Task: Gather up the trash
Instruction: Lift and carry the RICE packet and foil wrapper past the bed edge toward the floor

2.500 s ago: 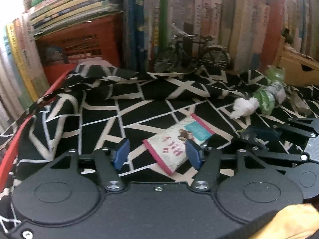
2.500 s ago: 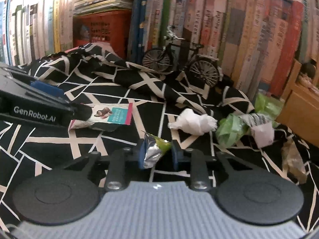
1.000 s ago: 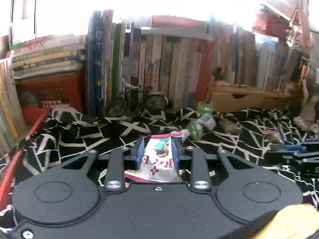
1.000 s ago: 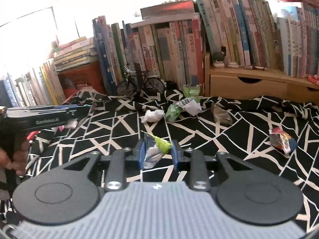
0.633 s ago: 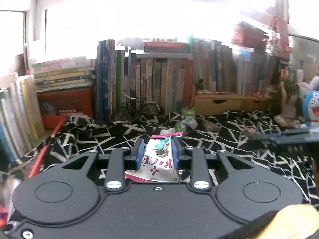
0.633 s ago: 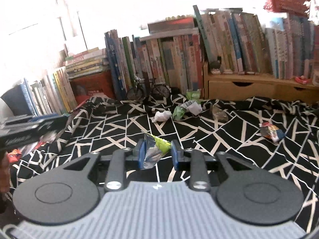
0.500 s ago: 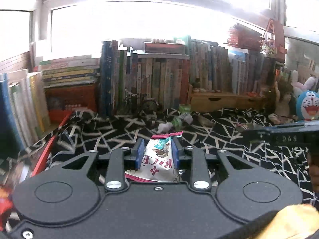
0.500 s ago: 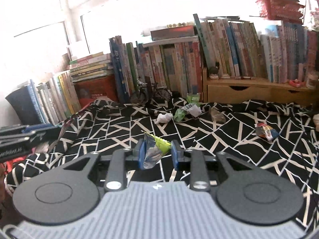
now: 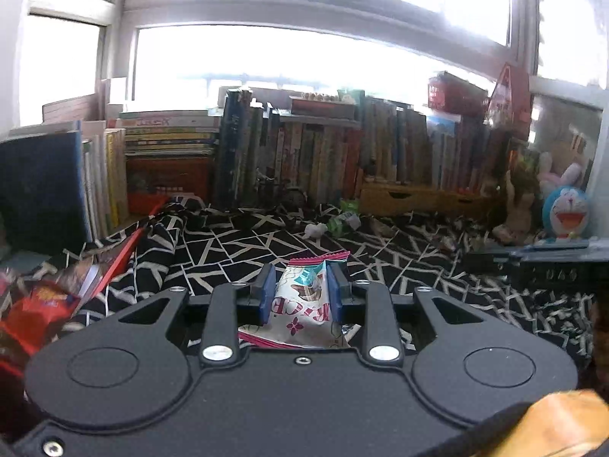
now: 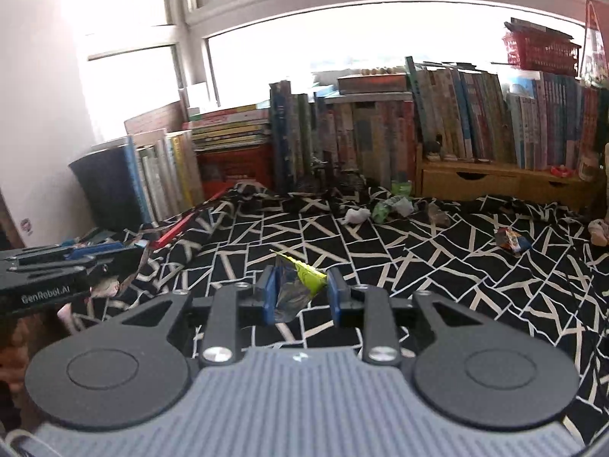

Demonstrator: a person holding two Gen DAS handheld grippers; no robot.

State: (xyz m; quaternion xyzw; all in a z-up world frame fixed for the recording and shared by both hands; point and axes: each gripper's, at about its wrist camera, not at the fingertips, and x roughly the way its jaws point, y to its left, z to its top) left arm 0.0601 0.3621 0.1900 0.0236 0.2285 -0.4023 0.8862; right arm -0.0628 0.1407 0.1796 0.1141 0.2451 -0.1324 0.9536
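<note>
Daylight poured in through the window (image 9: 304,72) behind the books (image 9: 304,160), blowing the panes out to near-white glare. The book spines sat backlit and dim. Both fisheye views bowed straight lines strongly toward the edges. The clutter at the left edge (image 9: 34,304) was smeared, perhaps by motion blur.

Two tongs are in view, the left tongs (image 9: 300,289) and the right tongs (image 10: 300,293). Each clamps one wrapper: a pink-edged snack packet (image 9: 304,304) and a silver-and-green wrapper (image 10: 297,285). On the black-and-white cloth (image 10: 437,266) five loose scraps lie: one white tissue (image 10: 356,215), one green-and-white wad (image 10: 392,205), one green scrap (image 10: 401,187), one clear wrapper (image 10: 437,215), one colourful wrapper (image 10: 512,242). One model bicycle (image 10: 331,175) stands by the books. One wooden drawer box (image 10: 502,182) shows two drawers.
</note>
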